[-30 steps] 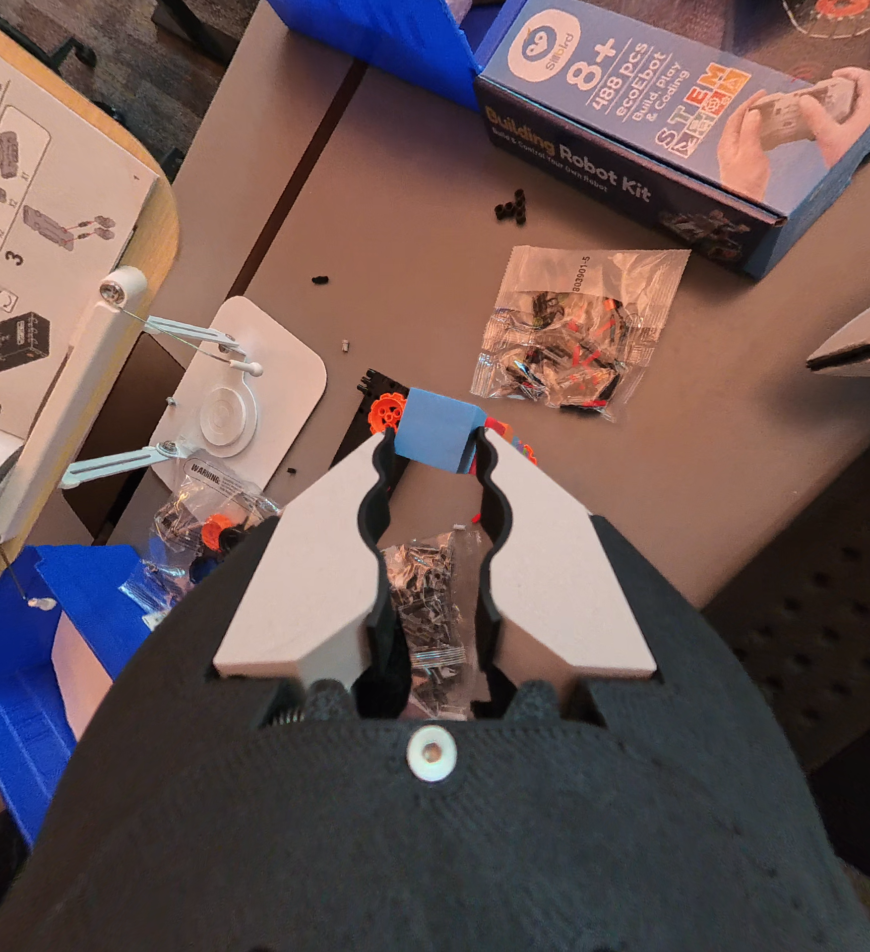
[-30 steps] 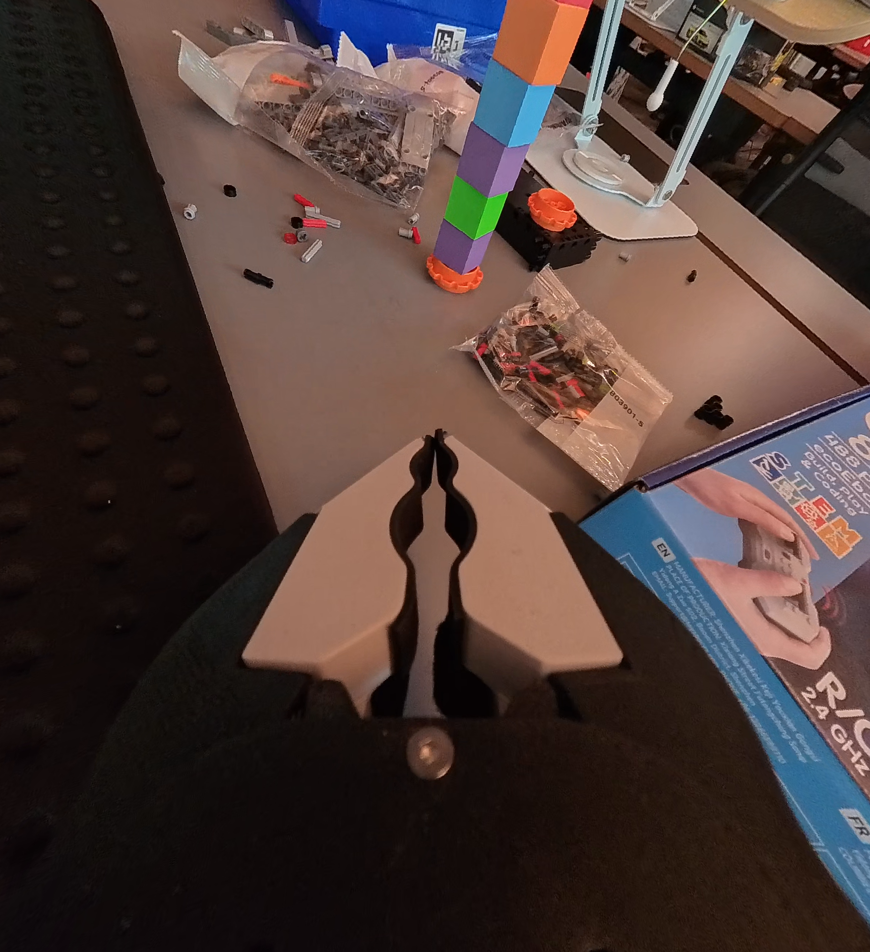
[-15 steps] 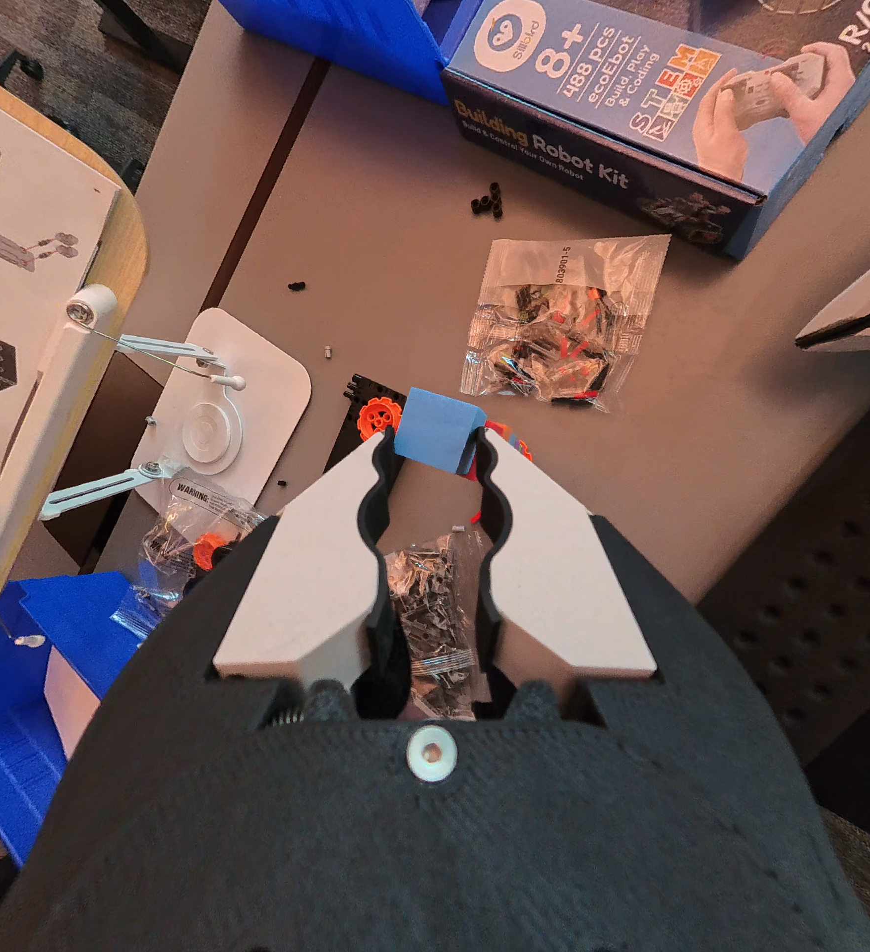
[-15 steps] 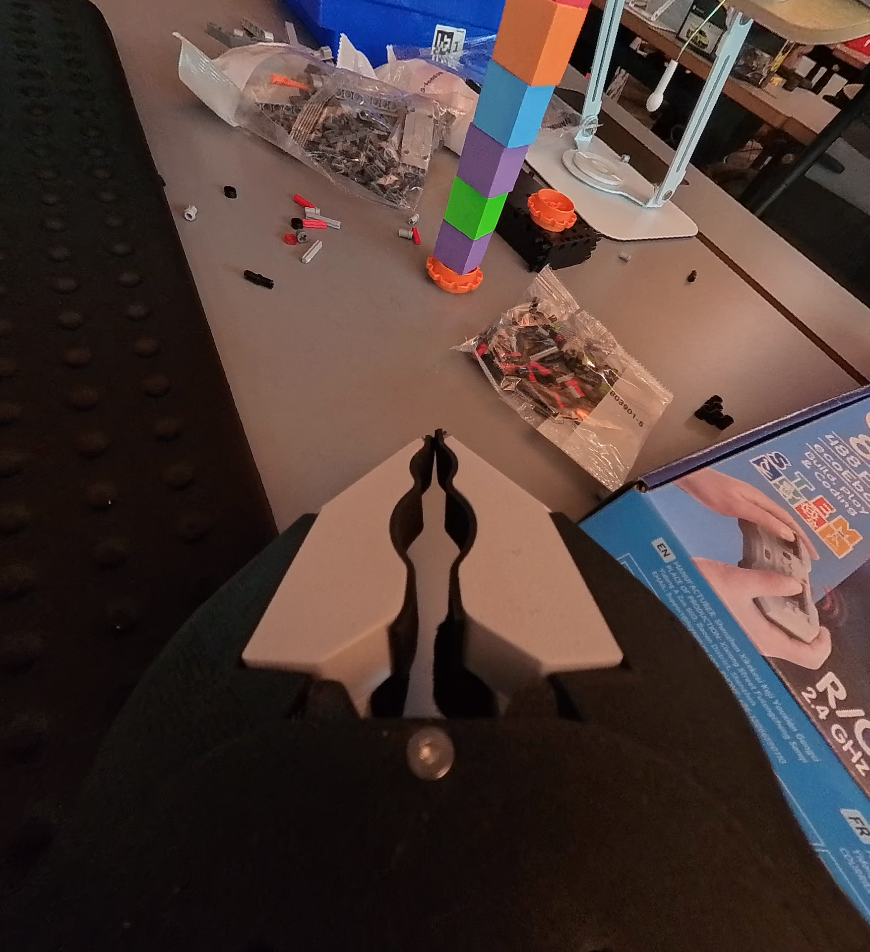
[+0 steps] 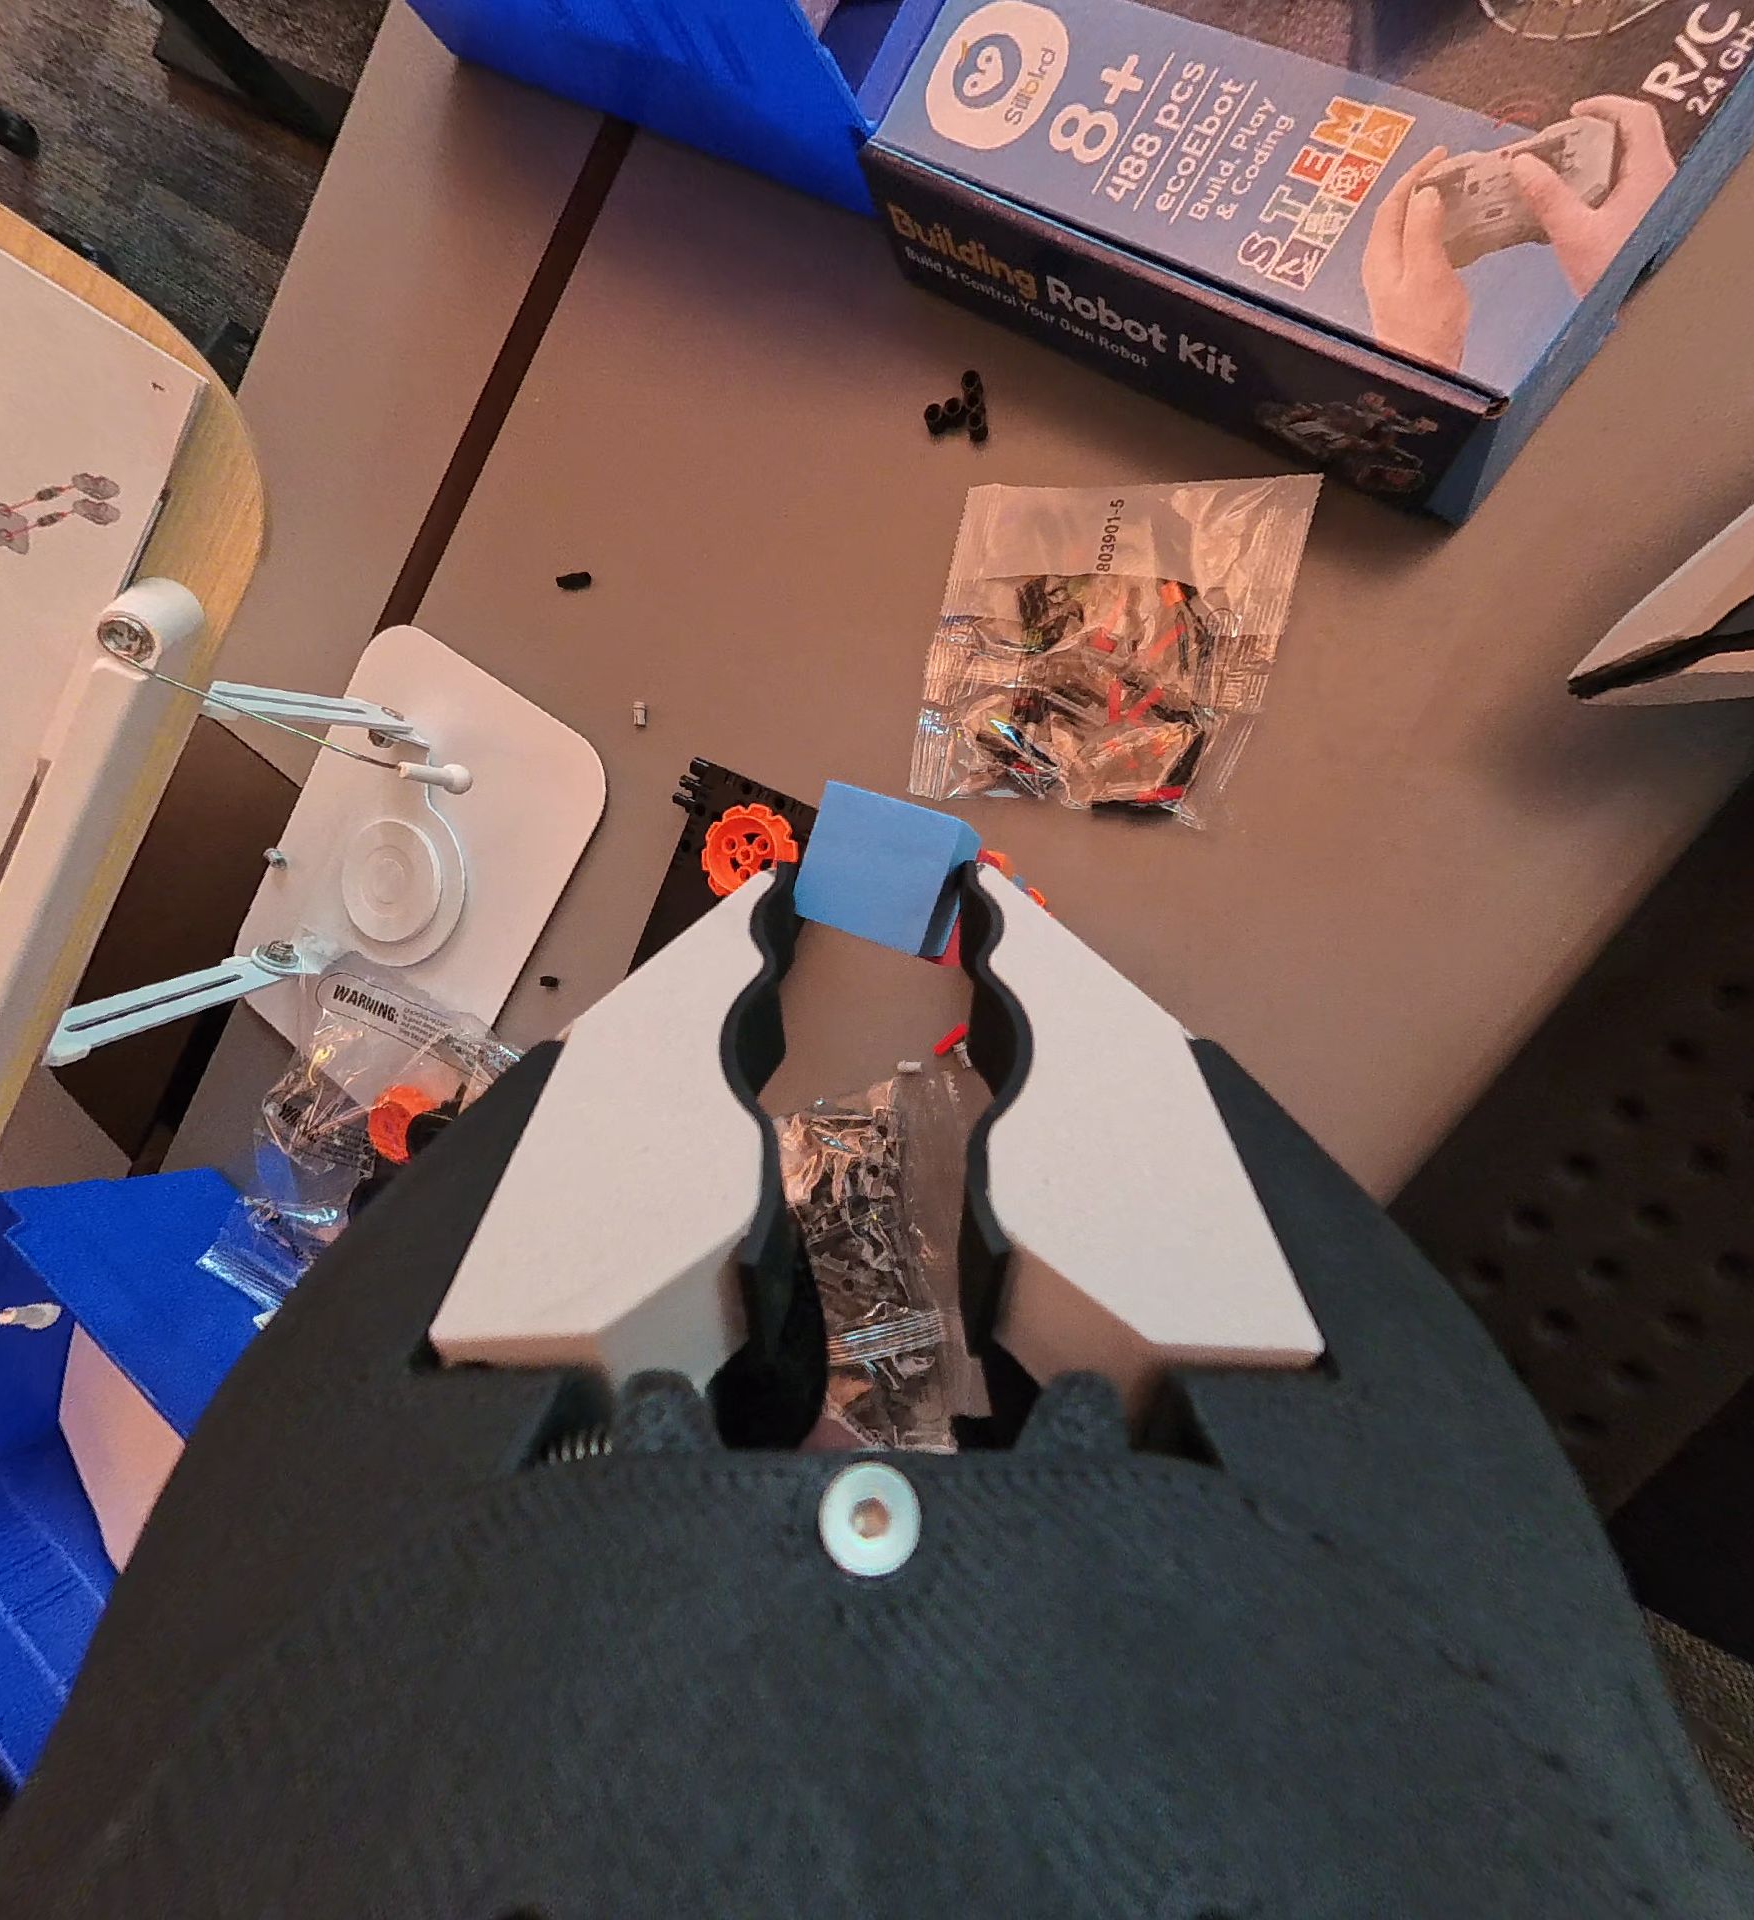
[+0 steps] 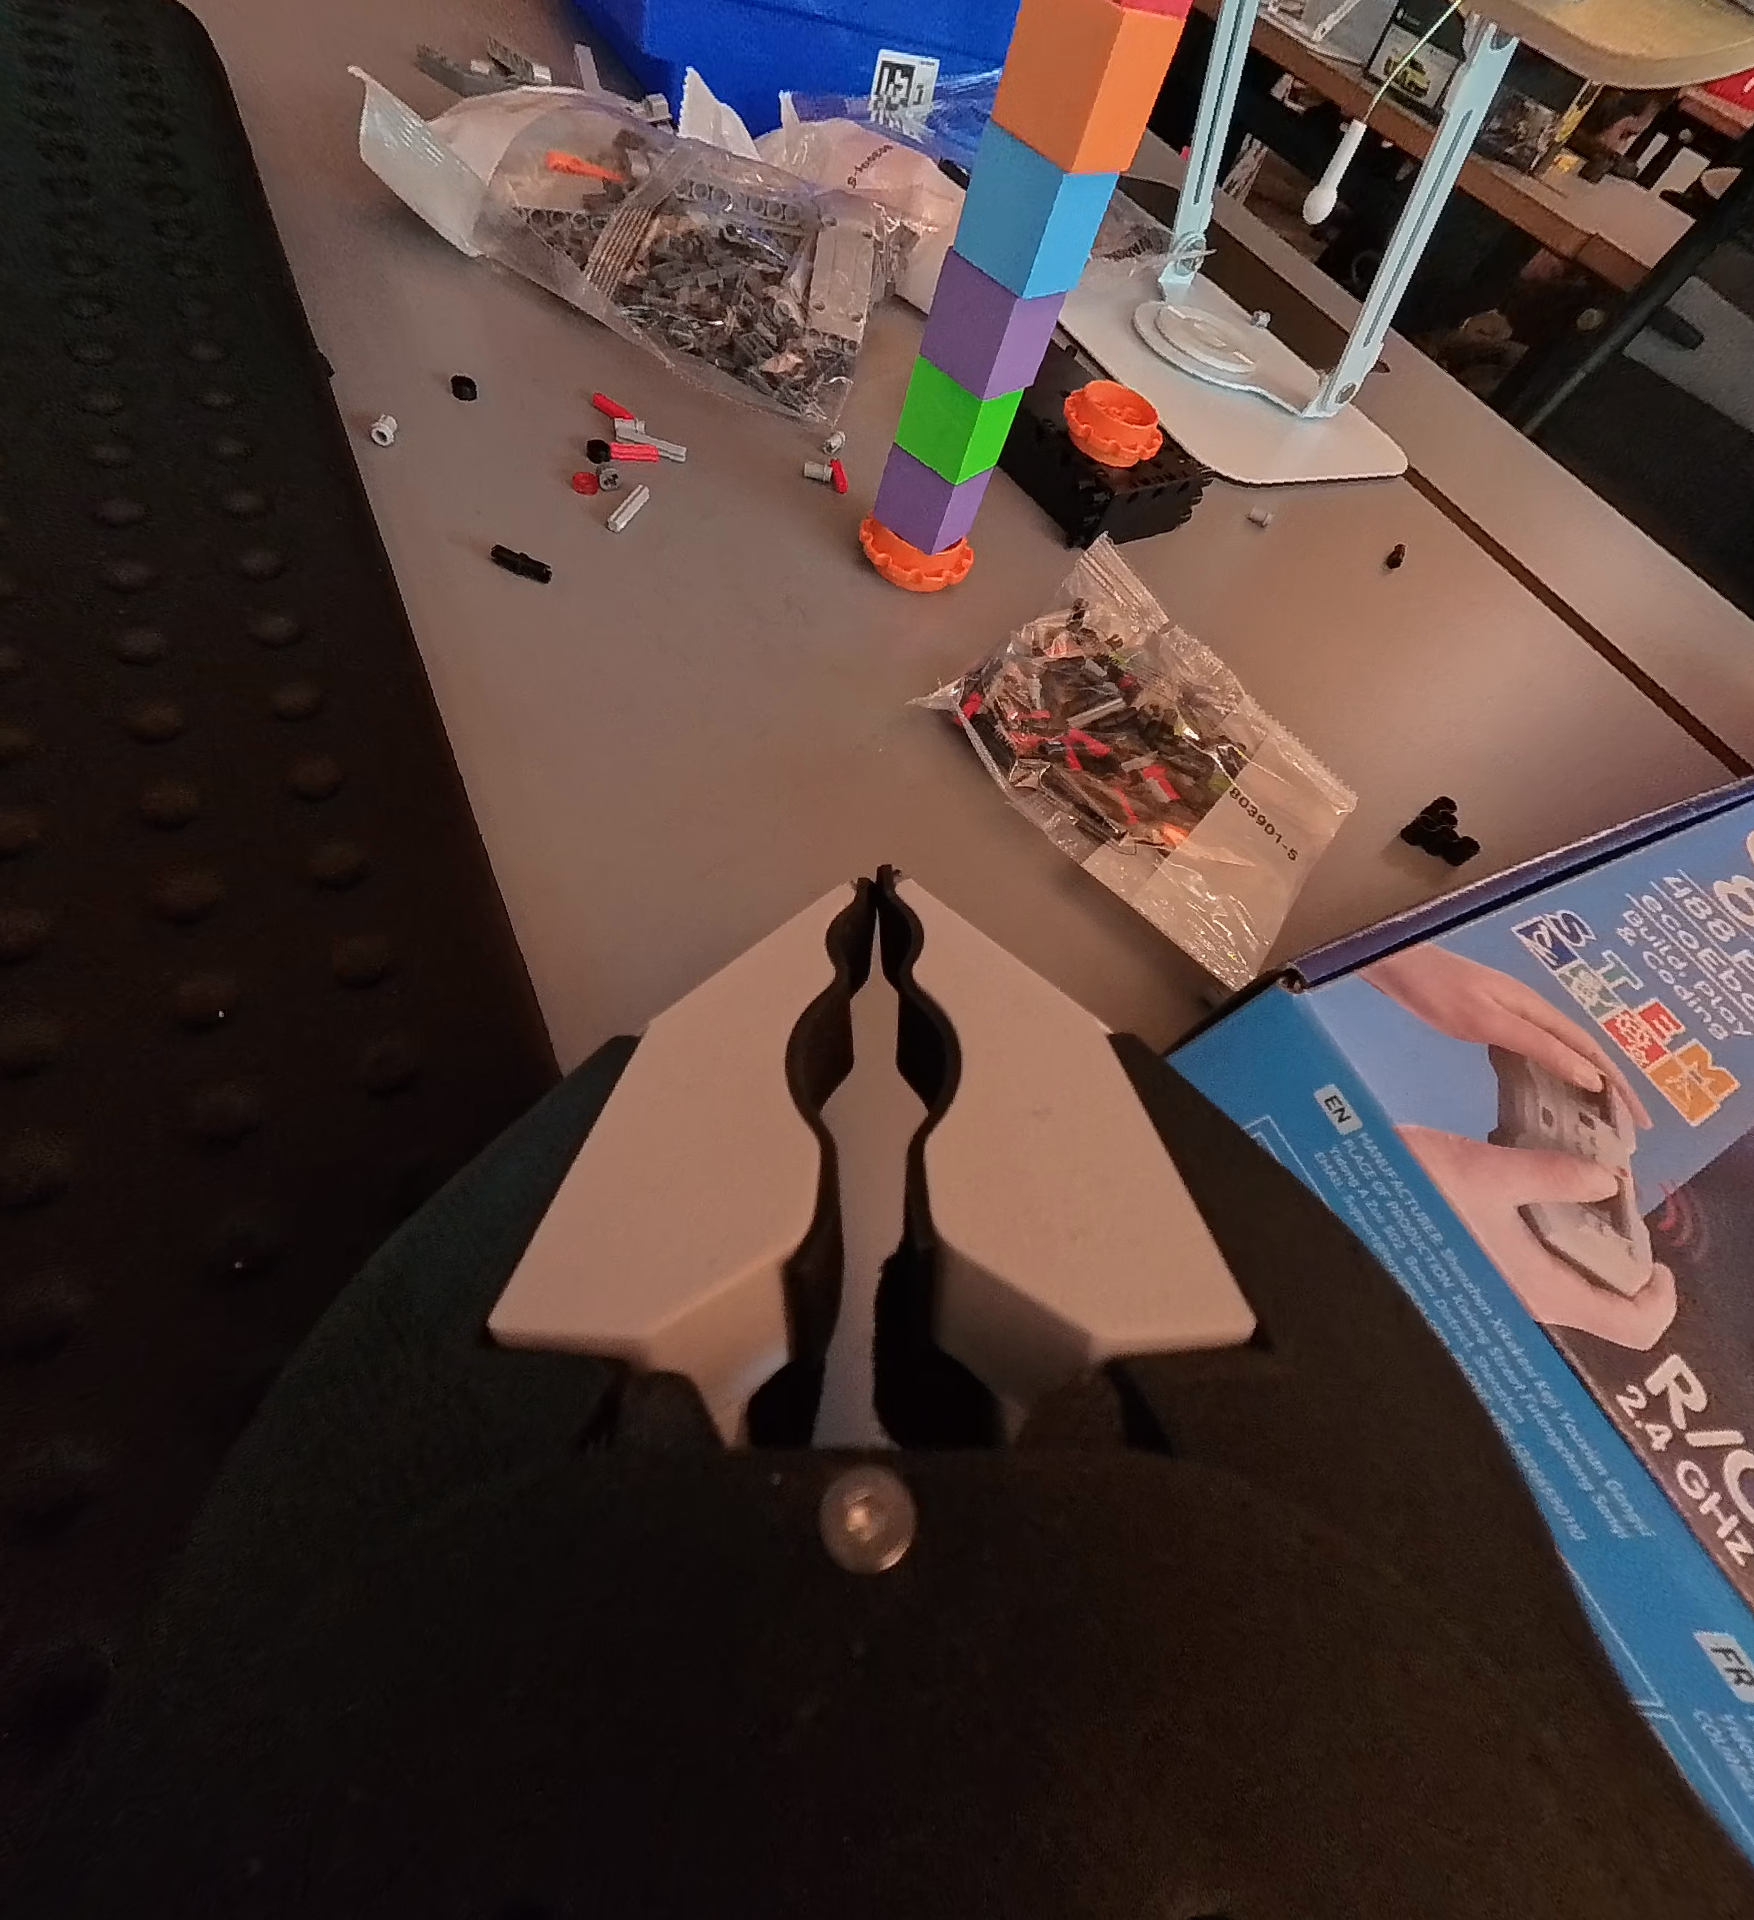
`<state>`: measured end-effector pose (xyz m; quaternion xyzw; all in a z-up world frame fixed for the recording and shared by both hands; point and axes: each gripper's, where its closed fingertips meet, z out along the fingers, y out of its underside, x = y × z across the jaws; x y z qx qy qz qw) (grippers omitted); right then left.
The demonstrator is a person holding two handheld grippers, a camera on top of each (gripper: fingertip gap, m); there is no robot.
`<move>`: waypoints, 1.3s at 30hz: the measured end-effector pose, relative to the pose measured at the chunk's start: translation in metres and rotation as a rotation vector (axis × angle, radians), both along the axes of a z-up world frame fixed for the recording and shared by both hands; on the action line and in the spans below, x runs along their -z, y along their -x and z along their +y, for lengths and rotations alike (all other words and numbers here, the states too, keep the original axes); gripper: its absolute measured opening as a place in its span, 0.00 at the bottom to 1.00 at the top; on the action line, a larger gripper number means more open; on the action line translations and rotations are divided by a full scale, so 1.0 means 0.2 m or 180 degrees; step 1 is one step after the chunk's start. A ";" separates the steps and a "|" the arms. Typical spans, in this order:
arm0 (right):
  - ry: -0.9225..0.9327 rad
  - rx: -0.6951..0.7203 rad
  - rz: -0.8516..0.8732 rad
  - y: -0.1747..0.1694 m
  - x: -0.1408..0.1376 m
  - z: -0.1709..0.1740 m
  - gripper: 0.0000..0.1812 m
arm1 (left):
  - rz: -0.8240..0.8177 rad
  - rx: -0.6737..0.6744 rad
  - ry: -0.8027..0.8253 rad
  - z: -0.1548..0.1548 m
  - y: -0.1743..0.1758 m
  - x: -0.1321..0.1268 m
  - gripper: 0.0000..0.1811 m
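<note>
Right wrist view alone shows cube tower standing on orange wheel.

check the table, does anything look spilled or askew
Yes. Small red, grey and black pins lie scattered on the table beside the large parts bag. The stack of coloured cubes stands on a small orange gear and seems to lean, though the wide lens may exaggerate that.

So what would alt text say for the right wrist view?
A shut grey two-finger gripper hovers empty over a grey table, pointing toward a tall stack of coloured cubes on an orange gear wheel. Clear bags of small parts lie nearby.
</note>
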<state>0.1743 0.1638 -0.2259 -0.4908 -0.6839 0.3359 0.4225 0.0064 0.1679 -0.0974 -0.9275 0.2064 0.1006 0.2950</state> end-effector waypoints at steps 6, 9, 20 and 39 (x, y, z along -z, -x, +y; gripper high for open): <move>-0.0001 -0.0001 0.0000 0.00 0.00 0.00 0.00 | -0.0014 0.0013 0.0031 0.00 -0.01 0.00 0.17; 0.0001 0.0001 0.0001 0.00 0.00 0.00 0.00 | 0.0031 0.0003 0.0042 -0.01 0.00 0.00 0.19; 0.0004 0.0009 -0.0006 0.00 0.00 0.00 0.00 | 0.0189 -0.0339 -0.0550 -0.11 0.05 -0.15 0.29; -0.0133 0.0498 0.0086 0.01 -0.01 0.14 0.14 | -0.0171 -0.1247 -0.1340 -0.41 0.10 0.30 0.32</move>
